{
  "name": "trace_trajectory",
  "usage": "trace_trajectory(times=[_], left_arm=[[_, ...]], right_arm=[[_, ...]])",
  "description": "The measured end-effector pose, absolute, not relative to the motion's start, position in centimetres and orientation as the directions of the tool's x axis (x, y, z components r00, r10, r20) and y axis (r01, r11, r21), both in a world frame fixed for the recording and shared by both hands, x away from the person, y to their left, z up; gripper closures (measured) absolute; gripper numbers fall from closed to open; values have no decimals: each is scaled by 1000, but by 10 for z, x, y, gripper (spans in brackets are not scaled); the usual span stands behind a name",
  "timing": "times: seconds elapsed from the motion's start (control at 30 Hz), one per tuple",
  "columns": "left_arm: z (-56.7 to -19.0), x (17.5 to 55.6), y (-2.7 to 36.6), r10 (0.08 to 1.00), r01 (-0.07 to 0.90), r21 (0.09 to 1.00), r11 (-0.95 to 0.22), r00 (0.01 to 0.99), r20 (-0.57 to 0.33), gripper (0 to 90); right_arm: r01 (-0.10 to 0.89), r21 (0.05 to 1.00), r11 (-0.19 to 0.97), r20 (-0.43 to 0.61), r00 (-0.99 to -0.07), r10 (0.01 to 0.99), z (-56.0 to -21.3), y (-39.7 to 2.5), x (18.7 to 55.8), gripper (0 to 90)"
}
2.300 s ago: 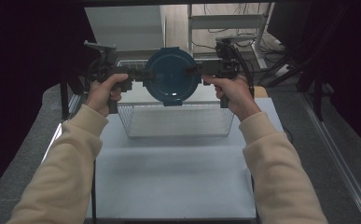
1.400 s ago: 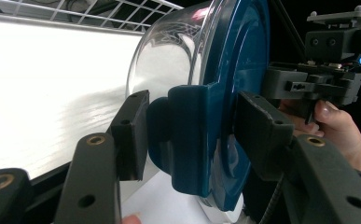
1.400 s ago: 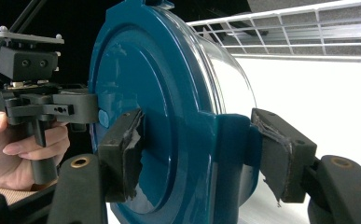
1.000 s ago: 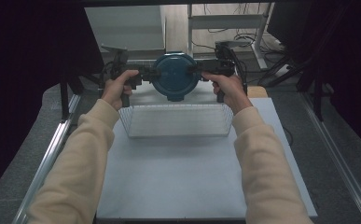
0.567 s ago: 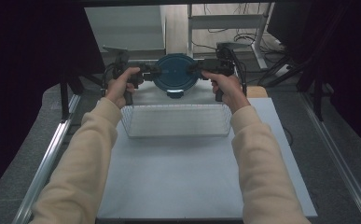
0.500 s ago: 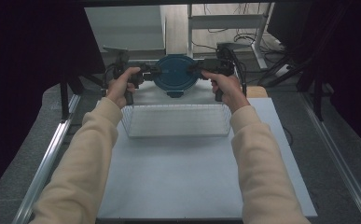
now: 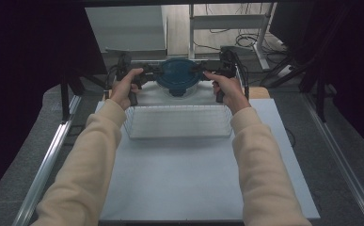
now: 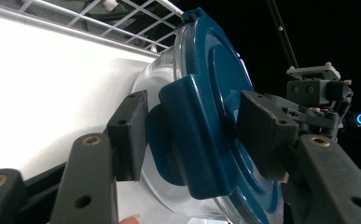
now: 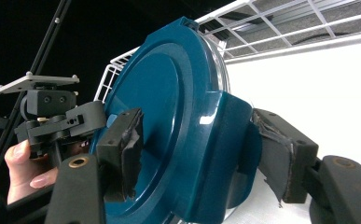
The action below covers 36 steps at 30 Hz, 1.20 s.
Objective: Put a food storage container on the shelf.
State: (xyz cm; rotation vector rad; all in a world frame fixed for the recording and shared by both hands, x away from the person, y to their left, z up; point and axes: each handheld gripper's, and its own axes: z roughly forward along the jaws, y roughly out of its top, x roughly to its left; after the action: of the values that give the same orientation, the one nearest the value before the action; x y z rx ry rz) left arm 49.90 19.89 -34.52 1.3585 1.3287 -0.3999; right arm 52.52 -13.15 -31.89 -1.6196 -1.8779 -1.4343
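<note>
A round clear container with a dark blue lid [image 7: 177, 75] is held level between both grippers, just past the far rim of the wire basket [image 7: 177, 122]. My left gripper [image 7: 154, 73] is shut on the lid's left side latch [image 8: 194, 135]. At the opposite side latch [image 9: 229, 154], my right gripper [image 7: 199, 69] is shut too. In the left gripper view the clear bowl [image 8: 157, 88] sits close to the white table; whether it touches is unclear. The right gripper [image 8: 318, 93] shows beyond the lid [image 8: 220, 93] there, and the left gripper [image 9: 52, 116] shows beyond the lid [image 9: 159, 102] in the right gripper view.
The white wire basket lies across the table [image 7: 193, 179], between the person's forearms and the container. Its rim [image 9: 281, 23] runs right behind the container. Metal frame rails [image 7: 52, 155] flank the table, and a shelf stand [image 7: 226, 21] stands beyond it.
Both arms have stretched forward, carrying the container from over the basket to just beyond its far rim. The lid, earlier tipped toward the camera, now lies flatter and lower.
</note>
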Motion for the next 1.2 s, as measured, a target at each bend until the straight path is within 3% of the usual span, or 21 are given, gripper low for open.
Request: trace_trajectory(times=[0.07, 0.3, 0.53, 0.73, 1.03, 1.2], left_arm=[[-345, 497, 195, 473, 834, 482, 269, 322, -820, 367], [-333, 484, 190, 562, 771, 588, 244, 382, -734, 256], [-325, 461, 195, 621, 712, 675, 192, 445, -645, 236], [-327, 435, 206, 640, 680, 717, 158, 482, -598, 236], [-343, 387, 220, 657, 642, 760, 101, 530, -536, 243], [-354, 358, 224, 662, 619, 782, 71, 557, -501, 244]], right_arm=[[855, 505, -118, 710, -334, 620, -318, -129, 522, 224], [796, 598, -94, 610, -376, 697, -306, -123, 506, 112], [696, 717, 21, 455, -491, 743, -290, -132, 478, 121], [670, 737, 95, 412, -555, 723, -291, -147, 454, 150], [624, 765, 160, 311, -575, 756, -294, -162, 411, 166], [609, 777, 163, 317, -600, 734, -297, -169, 382, 174]])
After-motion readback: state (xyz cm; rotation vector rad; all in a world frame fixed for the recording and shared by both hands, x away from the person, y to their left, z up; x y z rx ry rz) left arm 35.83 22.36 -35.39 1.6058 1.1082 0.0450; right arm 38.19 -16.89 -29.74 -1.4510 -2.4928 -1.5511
